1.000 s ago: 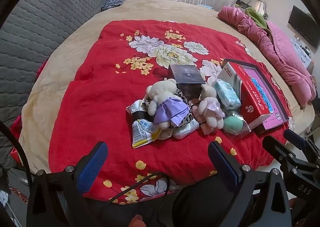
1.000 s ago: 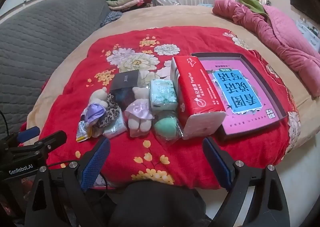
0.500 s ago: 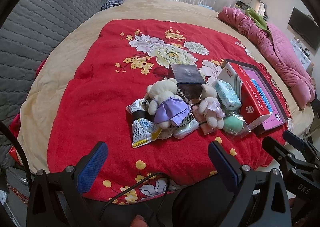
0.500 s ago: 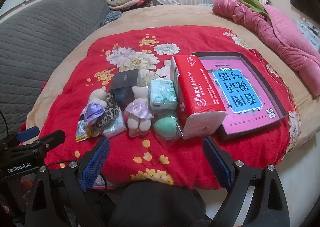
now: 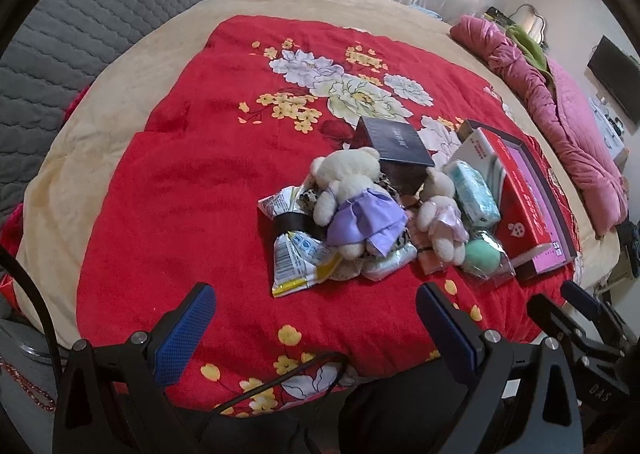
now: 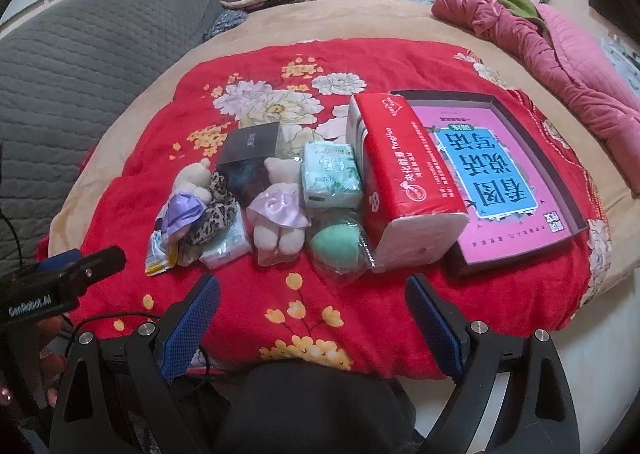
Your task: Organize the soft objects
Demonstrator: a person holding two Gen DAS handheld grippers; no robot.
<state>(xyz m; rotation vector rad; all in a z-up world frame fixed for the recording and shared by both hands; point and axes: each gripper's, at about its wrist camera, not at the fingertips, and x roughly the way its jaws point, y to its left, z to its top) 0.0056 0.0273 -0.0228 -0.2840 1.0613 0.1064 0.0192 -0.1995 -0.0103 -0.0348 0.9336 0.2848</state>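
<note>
While both the left gripper (image 5: 316,314) and right gripper (image 6: 314,308) hang with jaws apart, the teddy bear (image 6: 278,214) ahead looks light and squashy, best pinched across its belly

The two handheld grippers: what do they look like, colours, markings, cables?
Both are black, angular frames with silver bolts and two fingers faced with blue textured pads. The left gripper bears white "GenRobot.AI" lettering in the right wrist view; the right gripper shows "DAS" in the left wrist view. A thin black cable loops below the left one.
</note>
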